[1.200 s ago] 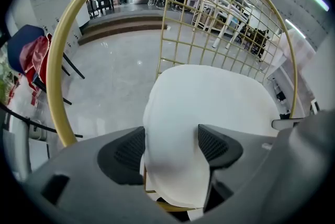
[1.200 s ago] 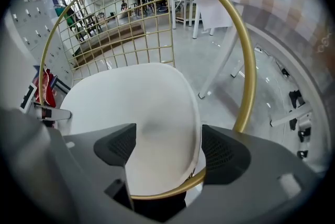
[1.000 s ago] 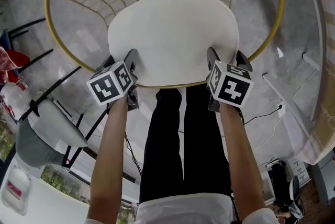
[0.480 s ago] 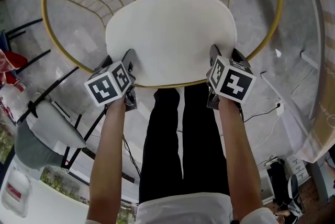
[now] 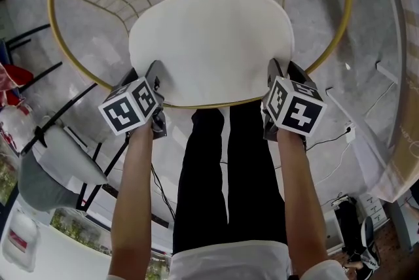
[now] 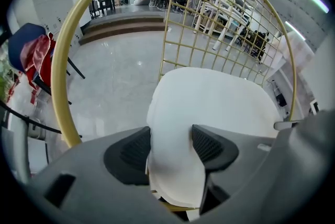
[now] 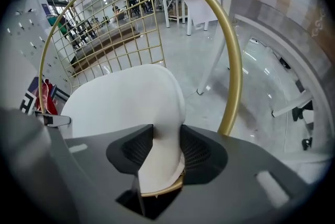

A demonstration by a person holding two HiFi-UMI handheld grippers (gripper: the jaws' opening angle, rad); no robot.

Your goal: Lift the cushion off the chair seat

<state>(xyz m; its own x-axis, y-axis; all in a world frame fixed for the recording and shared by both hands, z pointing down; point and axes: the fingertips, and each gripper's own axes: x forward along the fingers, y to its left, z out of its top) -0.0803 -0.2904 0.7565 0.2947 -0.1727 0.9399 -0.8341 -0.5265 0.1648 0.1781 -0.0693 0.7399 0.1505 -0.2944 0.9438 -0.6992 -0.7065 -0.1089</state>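
White rounded padded cushion lies flat on the gold wire-frame chair, not yet raised. The left gripper and right gripper have just been closing, and each pinches a front corner of it between its pads, probably so that it comes up level (a single grip would let it sag). From above, the marker cubes cover the jaws. The cushion's underside, and any tie to the chair, are hidden.
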